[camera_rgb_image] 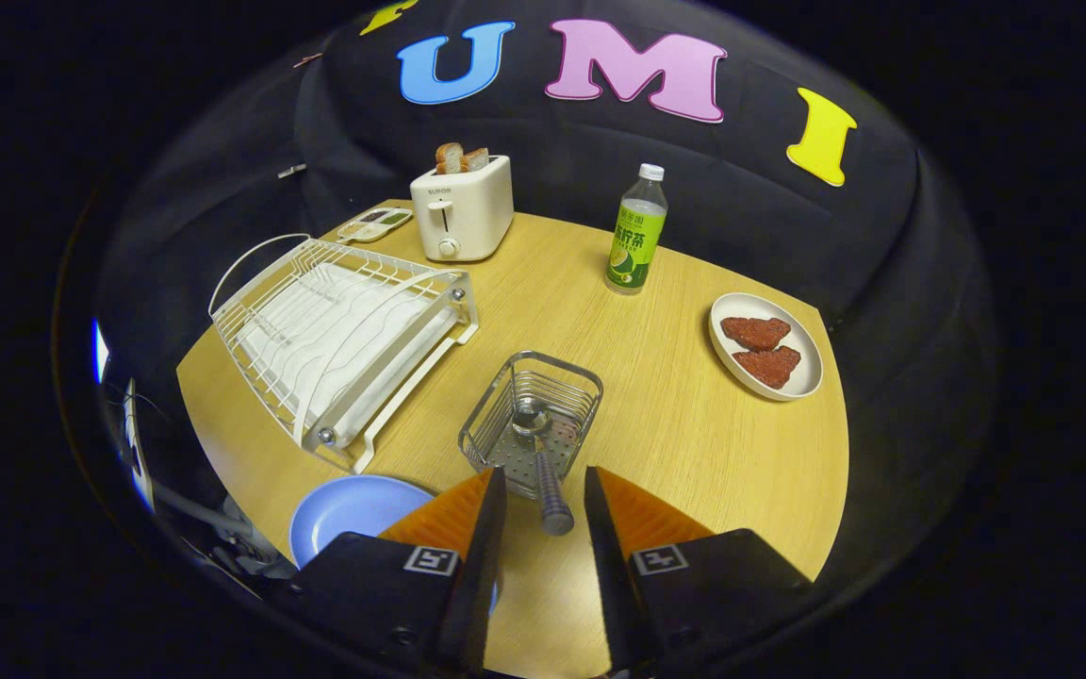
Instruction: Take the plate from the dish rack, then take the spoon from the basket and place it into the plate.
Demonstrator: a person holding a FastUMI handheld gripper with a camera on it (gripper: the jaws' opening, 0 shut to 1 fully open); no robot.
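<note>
Your spoon (543, 453) stands tilted in the wire basket (532, 420), bowl end down on the perforated floor and its ribbed handle leaning out over the basket's near rim toward you. Its long axis runs from the basket floor straight back into the gap between your fingers. Your gripper (545, 500) is parted, with the handle's end sitting in that gap; neither finger presses on it, so you are grasping nothing. The blue plate (350, 514) lies flat at the table's (675, 443) near edge, just beside your left finger and partly hidden under it. The white dish rack (340, 335) sits along the left edge, beyond the plate. At the far edge stand a toaster (461, 212) with bread and a green-labelled bottle (638, 236); near the right edge rests a white plate (766, 344) holding two reddish pieces.
</note>
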